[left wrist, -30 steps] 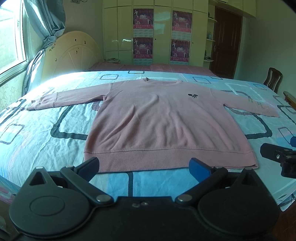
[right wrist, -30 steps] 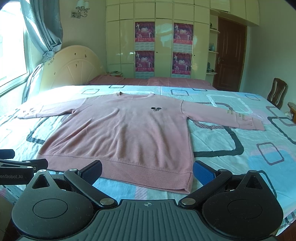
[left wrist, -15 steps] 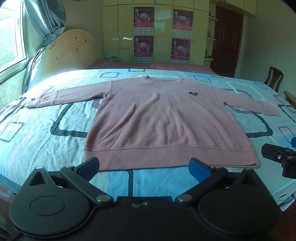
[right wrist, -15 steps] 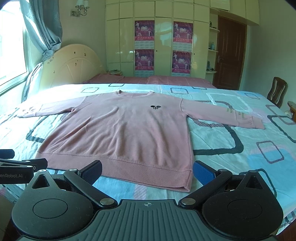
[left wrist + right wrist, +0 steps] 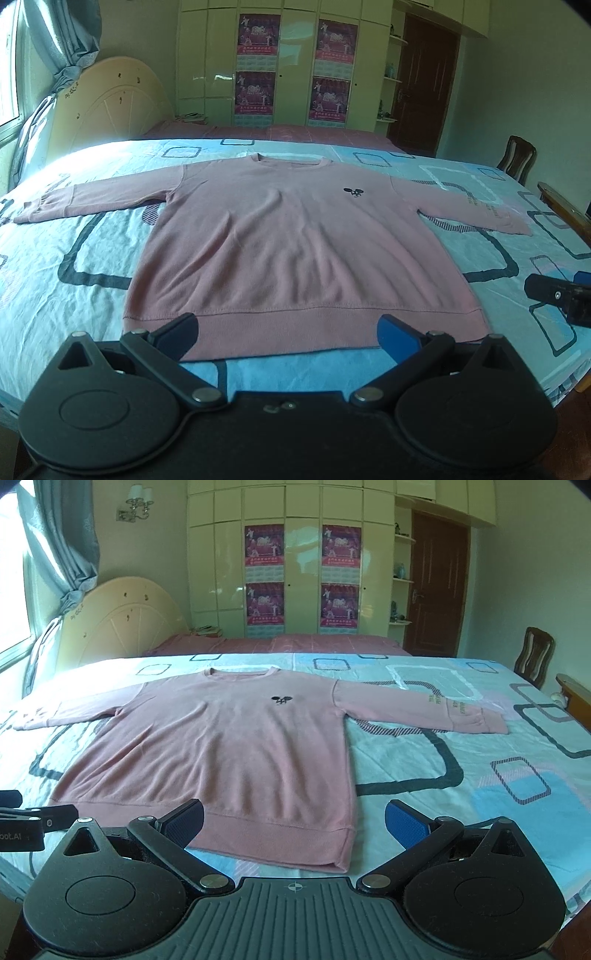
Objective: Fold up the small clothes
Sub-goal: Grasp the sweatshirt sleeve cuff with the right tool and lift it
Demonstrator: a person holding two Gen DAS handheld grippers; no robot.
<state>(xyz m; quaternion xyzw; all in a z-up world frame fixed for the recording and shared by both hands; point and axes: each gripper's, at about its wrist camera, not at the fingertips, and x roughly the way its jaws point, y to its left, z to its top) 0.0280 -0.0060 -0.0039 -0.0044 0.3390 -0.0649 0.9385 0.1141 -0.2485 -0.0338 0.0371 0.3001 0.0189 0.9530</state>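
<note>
Above the pink sweater's [image 5: 295, 251] hem, my left gripper [image 5: 288, 332] gapes wide, holding nothing. My right gripper [image 5: 293, 821] likewise (blue pads [image 5: 404, 821] far apart).

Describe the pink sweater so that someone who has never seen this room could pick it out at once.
Start at the wide bed with the blue sheet of dark rounded squares. The pink sweater lies flat across its middle, both long sleeves spread out, hem towards the two open grippers. It is the only garment there, marked by a small dark emblem on the chest.
</note>
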